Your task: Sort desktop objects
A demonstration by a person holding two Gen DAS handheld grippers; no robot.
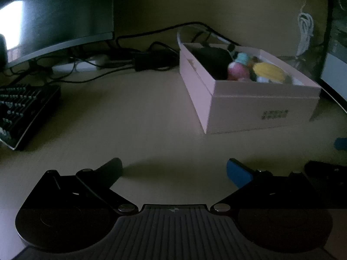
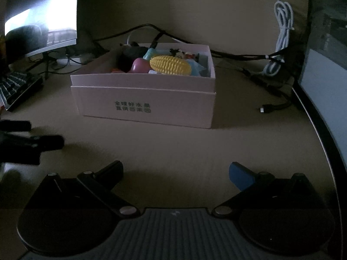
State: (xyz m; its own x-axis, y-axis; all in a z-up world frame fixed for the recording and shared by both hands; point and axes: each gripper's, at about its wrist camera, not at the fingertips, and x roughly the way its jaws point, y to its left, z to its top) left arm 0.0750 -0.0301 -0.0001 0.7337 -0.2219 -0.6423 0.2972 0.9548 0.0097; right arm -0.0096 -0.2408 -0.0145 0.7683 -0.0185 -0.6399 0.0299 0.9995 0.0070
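A pale pink cardboard box [image 2: 143,106] stands on the desk and holds several toys: a yellow toy corn [image 2: 170,65], a pink round toy [image 2: 141,65], a dark object and small pieces. The box also shows in the left wrist view [image 1: 260,110], with the corn [image 1: 269,71] inside. My left gripper [image 1: 173,170] is open and empty, low over the bare desk, left of the box. My right gripper [image 2: 175,172] is open and empty in front of the box. The left gripper's dark fingers [image 2: 32,143] show at the left edge of the right wrist view.
A black keyboard [image 1: 19,112] lies at the left under a monitor [image 1: 56,19]. Black cables and a power strip [image 1: 91,64] run along the back. A coiled white cable [image 2: 282,36] hangs at the right by a second screen [image 2: 325,69]. A loose plug [image 2: 263,110] lies right of the box.
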